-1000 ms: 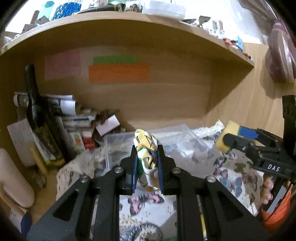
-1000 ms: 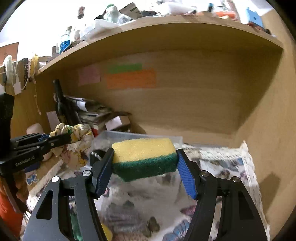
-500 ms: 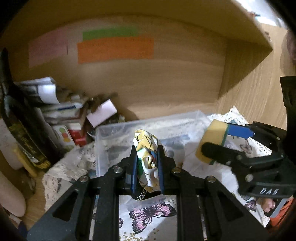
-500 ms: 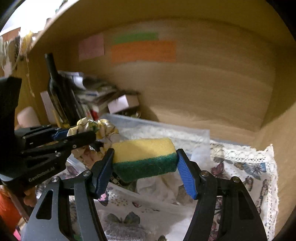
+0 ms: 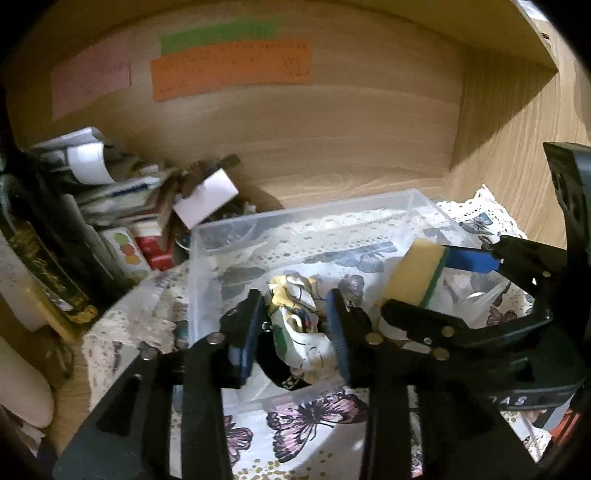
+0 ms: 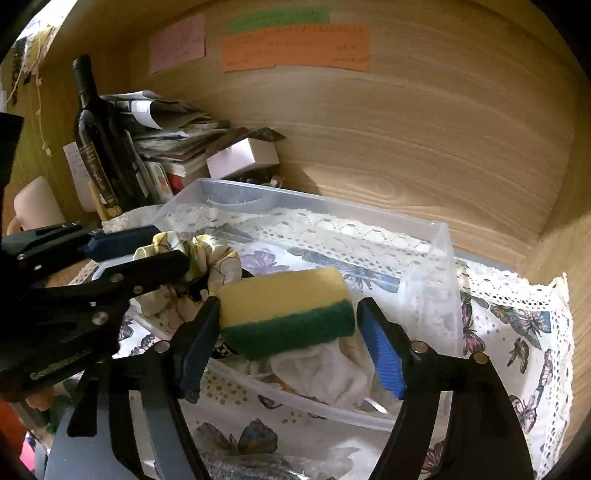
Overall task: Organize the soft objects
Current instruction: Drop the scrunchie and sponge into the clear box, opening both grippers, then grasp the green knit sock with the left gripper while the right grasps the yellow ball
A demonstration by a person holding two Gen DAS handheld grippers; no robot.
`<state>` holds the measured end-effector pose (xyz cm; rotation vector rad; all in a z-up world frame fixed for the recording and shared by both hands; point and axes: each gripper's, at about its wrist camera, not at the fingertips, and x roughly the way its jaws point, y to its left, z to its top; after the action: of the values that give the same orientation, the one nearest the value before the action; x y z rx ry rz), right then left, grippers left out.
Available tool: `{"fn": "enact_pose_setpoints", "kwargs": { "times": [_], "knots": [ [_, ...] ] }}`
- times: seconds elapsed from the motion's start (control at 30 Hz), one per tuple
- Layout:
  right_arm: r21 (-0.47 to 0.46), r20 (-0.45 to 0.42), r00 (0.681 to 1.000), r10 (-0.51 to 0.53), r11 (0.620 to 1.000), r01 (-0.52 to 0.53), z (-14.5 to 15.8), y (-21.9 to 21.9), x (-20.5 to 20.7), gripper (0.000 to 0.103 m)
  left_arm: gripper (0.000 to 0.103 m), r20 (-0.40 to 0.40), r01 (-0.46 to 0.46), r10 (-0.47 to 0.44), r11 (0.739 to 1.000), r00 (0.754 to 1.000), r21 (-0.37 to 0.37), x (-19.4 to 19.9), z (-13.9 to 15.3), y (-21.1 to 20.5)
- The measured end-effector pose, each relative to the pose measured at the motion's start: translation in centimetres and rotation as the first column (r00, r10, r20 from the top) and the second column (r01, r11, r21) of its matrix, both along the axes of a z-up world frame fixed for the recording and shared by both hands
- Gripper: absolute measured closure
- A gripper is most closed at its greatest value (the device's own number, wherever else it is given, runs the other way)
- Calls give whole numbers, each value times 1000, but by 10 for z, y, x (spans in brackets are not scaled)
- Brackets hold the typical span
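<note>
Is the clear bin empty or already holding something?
Holding something: white cloth lies inside the clear bin, below the sponge.

The setting is a wooden alcove with a back panel of light wood grain and a side panel meeting it at the right corner. Three paper notes are fixed to the back panel: pink, green and orange; their writing is too blurred to read. The surface carries a lace-edged cloth printed with butterflies. At the left stand a dark wine bottle and a stack of papers and small boxes. Lighting is warm and dim.
</note>
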<state>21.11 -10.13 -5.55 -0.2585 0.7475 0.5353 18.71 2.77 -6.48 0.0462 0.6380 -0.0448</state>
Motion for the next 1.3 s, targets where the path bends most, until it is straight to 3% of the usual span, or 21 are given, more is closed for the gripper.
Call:
{"fn": "enact_pose_setpoints", "kwargs": {
  "times": [0.17, 0.47, 0.63, 0.9, 1.17, 1.23, 1.3],
  "knots": [
    [34, 24, 1000, -13, 999, 12, 13, -7, -6, 21, 41, 42, -17, 17, 1000, 999, -3, -13, 13, 5],
    [105, 162, 987, -25, 994, 8, 63, -29, -45, 18, 0, 153, -30, 30, 1000, 988, -4, -57, 49, 10],
    [128, 213, 977, -22, 992, -5, 75, -41, -77, 12, 0, 180, -28, 25, 999, 983, 14, -89, 55, 8],
    [119, 195, 980, -34, 993, 11, 52, -48, -115, 10, 0, 82, -48, 50, 999, 995, -18, -119, 20, 7],
    [123, 49, 998, -25, 992, 19, 6, -49, -135, 11, 0, -52, -63, 60, 997, 997, -52, -142, -29, -4],
    [122, 8, 1000, -13, 992, 12, -6, -46, -138, 14, 0, -80, -66, 61, 996, 995, -53, -147, -39, -8],
    [115, -29, 1000, 5, 993, -2, -15, -42, -140, 27, 0, -103, -84, 79, 995, 992, -50, -151, -49, -11]
  ]
}}
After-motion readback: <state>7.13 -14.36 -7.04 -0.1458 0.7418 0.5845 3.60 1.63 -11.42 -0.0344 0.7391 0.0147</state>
